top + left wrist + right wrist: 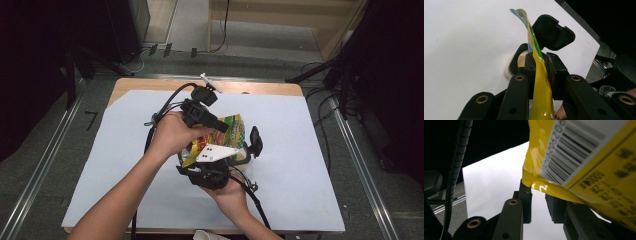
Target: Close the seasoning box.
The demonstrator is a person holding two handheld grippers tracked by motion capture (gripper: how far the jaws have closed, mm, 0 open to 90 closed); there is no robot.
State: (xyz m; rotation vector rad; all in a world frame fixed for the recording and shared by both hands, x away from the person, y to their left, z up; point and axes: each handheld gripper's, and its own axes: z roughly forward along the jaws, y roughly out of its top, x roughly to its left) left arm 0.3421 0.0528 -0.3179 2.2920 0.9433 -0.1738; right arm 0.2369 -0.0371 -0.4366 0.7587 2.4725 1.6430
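A yellow and green snack bag (pixel 237 131) is held up over the white sheet, between both hands. My left gripper (pixel 225 127) comes from the upper left and is shut on it; in the left gripper view the bag (pixel 541 82) runs edge-on between the pads, at the left gripper's (pixel 541 62) tips. My right gripper (pixel 187 165) sits below, at the bag's lower corner. In the right gripper view the bag's barcode side (pixel 579 157) hangs over the right gripper's (pixel 538 187) nearly closed jaws, its bottom edge at their tips. A narrow slit shows between the pads below it.
A small round container (pixel 243 156) with its black flip lid (pixel 256 140) open stands just right of the bag, beyond the left jaws as container (pixel 520 61) and lid (pixel 552 32). The white sheet (pixel 300 175) covers the wooden table (pixel 260 87). A pale cup (pixel 210 235) pokes in at the near edge.
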